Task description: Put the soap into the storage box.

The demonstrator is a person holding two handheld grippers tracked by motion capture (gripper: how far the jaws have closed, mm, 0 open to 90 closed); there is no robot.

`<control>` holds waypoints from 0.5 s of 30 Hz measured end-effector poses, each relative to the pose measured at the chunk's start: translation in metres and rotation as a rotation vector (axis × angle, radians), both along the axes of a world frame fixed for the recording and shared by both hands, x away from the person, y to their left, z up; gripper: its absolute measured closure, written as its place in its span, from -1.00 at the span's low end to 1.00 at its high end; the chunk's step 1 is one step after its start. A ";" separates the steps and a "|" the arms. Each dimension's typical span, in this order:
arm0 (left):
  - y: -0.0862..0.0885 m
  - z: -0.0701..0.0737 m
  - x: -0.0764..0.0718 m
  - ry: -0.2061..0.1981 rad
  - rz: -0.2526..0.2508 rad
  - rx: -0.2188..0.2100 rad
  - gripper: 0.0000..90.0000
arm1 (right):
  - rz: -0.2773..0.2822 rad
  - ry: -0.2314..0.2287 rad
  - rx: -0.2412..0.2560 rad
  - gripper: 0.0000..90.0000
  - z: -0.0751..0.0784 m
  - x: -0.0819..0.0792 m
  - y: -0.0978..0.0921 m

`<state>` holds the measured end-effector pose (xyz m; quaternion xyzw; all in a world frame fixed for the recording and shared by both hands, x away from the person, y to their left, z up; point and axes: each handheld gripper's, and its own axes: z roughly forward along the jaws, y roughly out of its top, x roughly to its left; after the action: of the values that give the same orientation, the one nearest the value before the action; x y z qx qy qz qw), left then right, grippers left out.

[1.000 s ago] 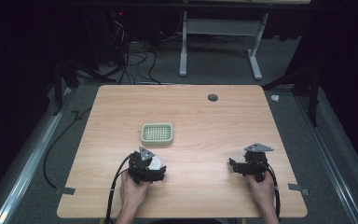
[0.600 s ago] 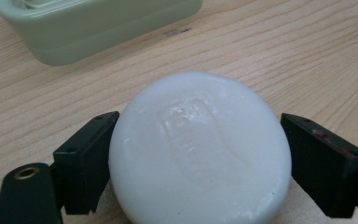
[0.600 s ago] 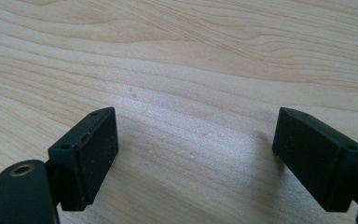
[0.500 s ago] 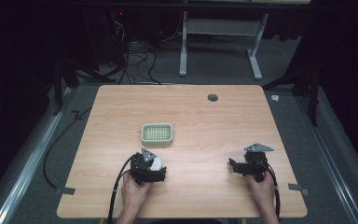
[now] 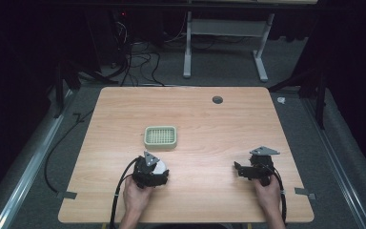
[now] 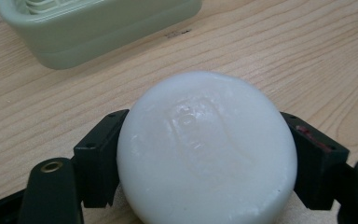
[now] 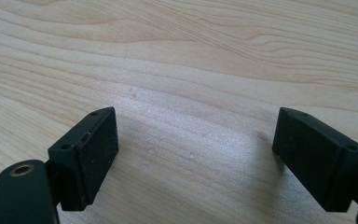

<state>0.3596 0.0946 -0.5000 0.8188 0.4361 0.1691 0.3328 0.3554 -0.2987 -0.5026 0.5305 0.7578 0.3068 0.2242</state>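
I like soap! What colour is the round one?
White soap, clearest in the left gripper view.

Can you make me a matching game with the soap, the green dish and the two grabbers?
Things:
1. white soap
2. green soap dish
3. right gripper
4. left gripper

States:
A. jaws wide apart, nothing between them
B. jaws touching the soap on both sides
C. stands on the table beyond the soap
D. round, sits between two black jaws

Pairs: 1-D, 2-C, 3-A, 4-B

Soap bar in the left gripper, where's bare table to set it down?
Bare wood lies between the soap dish and right gripper, and across the far half up to the grommet hole. Tightest is around the left gripper holding the soap bar.
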 end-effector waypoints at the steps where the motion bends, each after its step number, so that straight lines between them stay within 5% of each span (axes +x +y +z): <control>1: 0.000 0.000 0.000 0.001 -0.002 0.000 -0.45 | 0.001 -0.001 -0.001 -0.66 0.000 0.000 0.000; 15: 0.002 0.003 -0.001 0.010 -0.020 -0.002 -0.45 | 0.001 -0.001 -0.001 -0.66 0.000 0.000 0.000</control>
<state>0.3582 0.0968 -0.4974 0.8235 0.4298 0.1612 0.3332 0.3556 -0.2988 -0.5026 0.5297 0.7582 0.3070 0.2244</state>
